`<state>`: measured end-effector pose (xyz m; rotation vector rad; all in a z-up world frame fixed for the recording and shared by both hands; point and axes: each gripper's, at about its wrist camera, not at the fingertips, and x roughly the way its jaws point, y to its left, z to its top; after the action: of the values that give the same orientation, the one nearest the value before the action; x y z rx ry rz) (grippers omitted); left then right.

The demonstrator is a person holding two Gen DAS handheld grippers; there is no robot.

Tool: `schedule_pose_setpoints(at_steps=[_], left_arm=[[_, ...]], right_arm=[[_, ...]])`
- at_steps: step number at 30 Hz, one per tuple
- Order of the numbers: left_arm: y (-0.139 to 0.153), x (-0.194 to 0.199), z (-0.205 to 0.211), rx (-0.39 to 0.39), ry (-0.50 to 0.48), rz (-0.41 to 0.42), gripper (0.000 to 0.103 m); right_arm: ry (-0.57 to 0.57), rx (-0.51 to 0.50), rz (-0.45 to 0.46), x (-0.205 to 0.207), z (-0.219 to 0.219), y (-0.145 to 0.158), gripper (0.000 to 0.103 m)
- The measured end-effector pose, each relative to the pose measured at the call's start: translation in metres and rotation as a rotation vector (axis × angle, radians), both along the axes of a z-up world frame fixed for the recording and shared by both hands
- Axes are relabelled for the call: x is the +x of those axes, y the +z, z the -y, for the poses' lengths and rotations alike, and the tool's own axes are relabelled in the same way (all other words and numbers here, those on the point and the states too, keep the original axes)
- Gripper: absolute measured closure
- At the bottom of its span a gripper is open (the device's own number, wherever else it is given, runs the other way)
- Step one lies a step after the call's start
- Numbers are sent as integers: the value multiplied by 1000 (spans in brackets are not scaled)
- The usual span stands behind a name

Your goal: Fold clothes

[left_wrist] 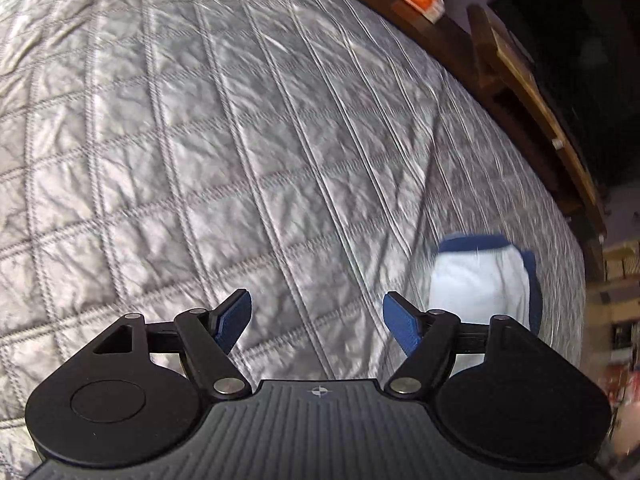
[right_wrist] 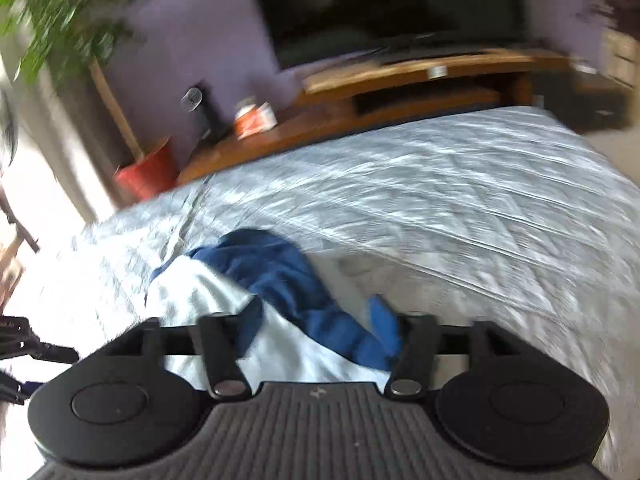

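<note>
Two views. Left wrist: left hand-held gripper [left_wrist: 316,322] open and empty over the bed [left_wrist: 200,140]; the white-and-blue garment [left_wrist: 482,280] lies off to its right. Right wrist: right hand-held gripper [right_wrist: 320,326] parted, garment [right_wrist: 240,300] lying loosely between its fingers, nearer this hand.

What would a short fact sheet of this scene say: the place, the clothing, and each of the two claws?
place: bed with grey quilted cover, wooden TV bench behind it
clothing: one white and blue garment lying bunched on the cover
left gripper: open, nothing between its blue pads, over bare quilt
right gripper: open, right over the garment, grip not visible
other: potted plant in red pot
</note>
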<state>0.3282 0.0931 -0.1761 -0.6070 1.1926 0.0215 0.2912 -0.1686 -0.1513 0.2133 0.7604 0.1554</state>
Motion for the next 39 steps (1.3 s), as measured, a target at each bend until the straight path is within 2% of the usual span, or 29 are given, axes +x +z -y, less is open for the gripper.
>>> schedule_pose_setpoints(at_steps=[1, 4, 7, 10, 11, 15, 18, 20, 21, 23, 24, 27, 29, 31, 33, 35, 37, 38, 39], left_arm=[[-2, 0, 4, 2, -9, -4, 25], [-7, 1, 12, 4, -36, -11, 25], [-9, 1, 16, 6, -55, -14, 25], [-10, 2, 22, 23, -72, -10, 22], [-10, 2, 24, 33, -80, -6, 22], [-8, 0, 31, 41, -98, -3, 22], [-7, -1, 32, 37, -100, -3, 22], [-5, -3, 33, 35, -104, -1, 22], [-4, -4, 34, 34, -107, 1, 22], [-2, -7, 37, 43, -114, 8, 22], [0, -8, 41, 56, -124, 20, 22], [8, -11, 53, 100, -160, 64, 22], [15, -16, 63, 154, -193, 106, 22], [20, -21, 73, 206, -230, 141, 22], [21, -23, 83, 234, -270, 159, 22], [17, -25, 92, 264, -310, 161, 22], [10, -28, 99, 287, -348, 140, 22], [5, -29, 101, 292, -359, 128, 22], [2, -29, 101, 293, -364, 118, 21]], right_arm=[[19, -27, -21, 7, -2, -5, 36], [61, -121, -107, 24, 1, -26, 41], [111, -153, -118, 7, 6, -31, 42], [127, -103, -137, -6, 10, -32, 59], [123, -87, -145, -9, 10, -32, 61], [103, 29, -216, -19, 19, -32, 66], [180, 74, -271, -37, 17, -31, 65], [225, 59, -291, -48, 17, -29, 63], [237, 36, -289, -54, 18, -27, 61], [248, -78, -212, -65, 17, -13, 57], [241, -97, -152, -67, 16, -3, 57], [220, -148, 33, -72, 15, 27, 56], [254, -99, 93, -60, 8, 34, 56], [312, -114, 108, -42, -12, 33, 57], [411, -153, 136, -29, -37, 30, 66], [488, -201, 143, -23, -56, 22, 78], [543, -227, 123, -9, -72, 14, 83], [541, -244, 86, 1, -74, 4, 88], [537, -261, 48, 11, -77, -6, 88]])
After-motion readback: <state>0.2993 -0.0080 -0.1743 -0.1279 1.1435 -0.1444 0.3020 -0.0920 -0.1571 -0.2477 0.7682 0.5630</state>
